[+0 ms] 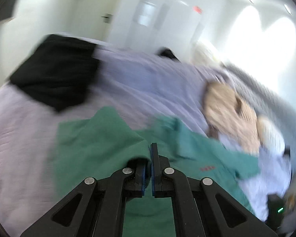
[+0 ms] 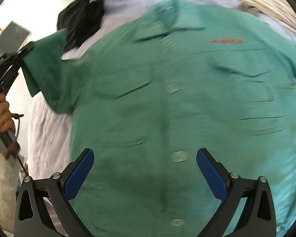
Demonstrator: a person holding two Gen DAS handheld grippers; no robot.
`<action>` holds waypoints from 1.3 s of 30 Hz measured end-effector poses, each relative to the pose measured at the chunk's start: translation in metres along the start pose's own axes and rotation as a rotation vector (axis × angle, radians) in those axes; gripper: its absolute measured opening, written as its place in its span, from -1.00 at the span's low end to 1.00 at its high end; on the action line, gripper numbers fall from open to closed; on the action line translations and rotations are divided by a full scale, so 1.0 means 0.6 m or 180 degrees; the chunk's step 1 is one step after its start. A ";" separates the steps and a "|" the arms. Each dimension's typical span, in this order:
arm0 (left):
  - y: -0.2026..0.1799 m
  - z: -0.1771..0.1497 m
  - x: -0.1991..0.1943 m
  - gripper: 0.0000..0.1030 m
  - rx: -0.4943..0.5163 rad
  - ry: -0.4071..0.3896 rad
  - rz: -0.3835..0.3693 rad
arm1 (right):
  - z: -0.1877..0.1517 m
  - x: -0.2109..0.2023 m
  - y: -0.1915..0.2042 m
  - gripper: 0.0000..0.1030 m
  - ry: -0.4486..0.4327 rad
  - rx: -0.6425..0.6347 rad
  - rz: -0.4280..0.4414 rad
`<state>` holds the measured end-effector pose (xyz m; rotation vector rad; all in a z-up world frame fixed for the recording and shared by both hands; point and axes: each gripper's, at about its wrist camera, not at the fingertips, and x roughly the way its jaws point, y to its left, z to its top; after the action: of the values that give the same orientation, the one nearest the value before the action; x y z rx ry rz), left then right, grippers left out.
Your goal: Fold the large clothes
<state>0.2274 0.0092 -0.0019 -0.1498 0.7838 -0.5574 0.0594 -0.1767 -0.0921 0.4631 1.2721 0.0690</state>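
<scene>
the green shirt lies front up, buttoned, on the lilac bed. the left gripper has its fingers closed on the sleeve edge, lifted off the bed. the right gripper hangs wide open, holding nothing, over the placket. motion blur hides detail; the step is probably a sleeve fold. carry the sleeve flat across the chest, keeping its edge taut.

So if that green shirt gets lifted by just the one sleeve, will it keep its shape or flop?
Probably flop: the sleeve of the green shirt droops from the closed left gripper. It looks thin and light, wrinkling over the lilac bedsheet. The open right gripper holds nothing, so the body would likely drag.
</scene>
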 end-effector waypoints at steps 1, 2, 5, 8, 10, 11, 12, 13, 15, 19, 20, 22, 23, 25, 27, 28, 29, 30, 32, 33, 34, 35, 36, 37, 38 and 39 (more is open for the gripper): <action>-0.023 -0.012 0.028 -0.90 0.0070 0.0089 -0.0009 | 0.005 -0.010 -0.020 1.00 -0.0061 0.0075 -0.0024; -0.056 -0.029 0.062 -0.90 0.0146 0.0215 -0.0014 | 0.009 -0.018 -0.039 1.00 -0.0116 0.0158 -0.0057; -0.128 -0.093 0.162 -0.90 0.0420 0.0631 0.0176 | 0.008 -0.036 -0.106 1.00 -0.0198 0.0361 -0.0191; -0.165 -0.163 0.216 -0.49 0.0793 0.0947 0.0540 | 0.000 -0.044 -0.166 1.00 -0.0180 0.0532 -0.0309; -0.168 -0.191 0.218 0.65 0.0868 0.0998 0.0593 | 0.001 -0.045 -0.188 1.00 -0.0163 0.0605 -0.0354; -0.179 -0.199 0.220 0.96 0.0906 0.0951 0.0642 | 0.001 -0.046 -0.198 1.00 -0.0156 0.0626 -0.0390; -0.187 -0.203 0.205 0.96 0.1012 0.0825 0.0707 | 0.000 -0.053 -0.209 1.00 -0.0175 0.0618 -0.0407; -0.195 -0.204 0.189 0.96 0.1099 0.0799 0.0722 | 0.003 -0.055 -0.211 1.00 -0.0183 0.0601 -0.0441; -0.202 -0.200 0.167 0.96 0.1193 0.0797 0.0735 | 0.011 -0.060 -0.213 1.00 -0.0226 0.0554 -0.0475; -0.151 -0.189 0.065 0.96 0.1050 0.0518 0.0994 | 0.053 -0.065 -0.187 1.00 -0.0370 0.0304 -0.0468; -0.126 -0.185 0.050 0.96 0.0988 0.0457 0.1135 | 0.072 -0.063 -0.162 1.00 -0.0426 0.0167 -0.0429; -0.065 -0.187 0.012 0.95 0.0858 0.0365 0.1561 | 0.104 -0.051 -0.118 1.00 -0.0476 -0.0057 -0.0335; -0.036 -0.194 -0.002 0.95 0.0822 0.0360 0.1757 | 0.126 -0.035 -0.078 1.00 -0.0477 -0.0255 -0.0244; 0.023 -0.213 -0.010 0.95 0.0739 0.0485 0.2111 | 0.148 0.003 -0.008 1.00 -0.0404 -0.0624 -0.0153; 0.074 -0.231 -0.004 0.96 0.0651 0.0673 0.2265 | 0.164 0.050 0.056 1.00 -0.0414 -0.0976 -0.0156; 0.084 -0.234 -0.002 0.96 0.0647 0.0698 0.2306 | 0.170 0.078 0.087 1.00 -0.0410 -0.1130 -0.0178; 0.091 -0.237 0.004 0.96 0.0661 0.0701 0.2334 | 0.176 0.108 0.115 1.00 -0.0384 -0.1241 -0.0209; 0.096 -0.237 0.009 0.96 0.0686 0.0666 0.2353 | 0.183 0.134 0.136 1.00 -0.0369 -0.1309 -0.0230; 0.100 -0.232 0.020 0.96 0.0684 0.0556 0.2486 | 0.187 0.182 0.167 1.00 -0.0350 -0.1401 -0.0325; 0.110 -0.228 0.024 0.96 0.0599 0.0504 0.2621 | 0.187 0.206 0.176 1.00 -0.0326 -0.1451 -0.0528; 0.118 -0.224 0.027 0.96 0.0523 0.0486 0.2695 | 0.187 0.228 0.184 0.87 -0.0263 -0.1499 -0.0747; 0.131 -0.222 0.026 0.96 0.0405 0.0478 0.2726 | 0.190 0.254 0.186 0.26 -0.0129 -0.1548 -0.0922; 0.148 -0.222 0.020 0.96 0.0225 0.0483 0.2657 | 0.191 0.257 0.178 -0.14 -0.0090 -0.1528 -0.0861; 0.153 -0.220 0.019 0.96 0.0157 0.0478 0.2603 | 0.197 0.248 0.171 -0.54 -0.0112 -0.1463 -0.0789; 0.158 -0.221 0.016 0.96 0.0110 0.0463 0.2562 | 0.205 0.229 0.160 -0.61 -0.0200 -0.1376 -0.0791; 0.162 -0.222 0.015 0.96 0.0108 0.0446 0.2553 | 0.215 0.201 0.144 -0.64 -0.0341 -0.1272 -0.0717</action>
<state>0.1797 0.0968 -0.1334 0.2360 0.8919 0.1819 0.2336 -0.1001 -0.1413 -0.0209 1.1618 0.1042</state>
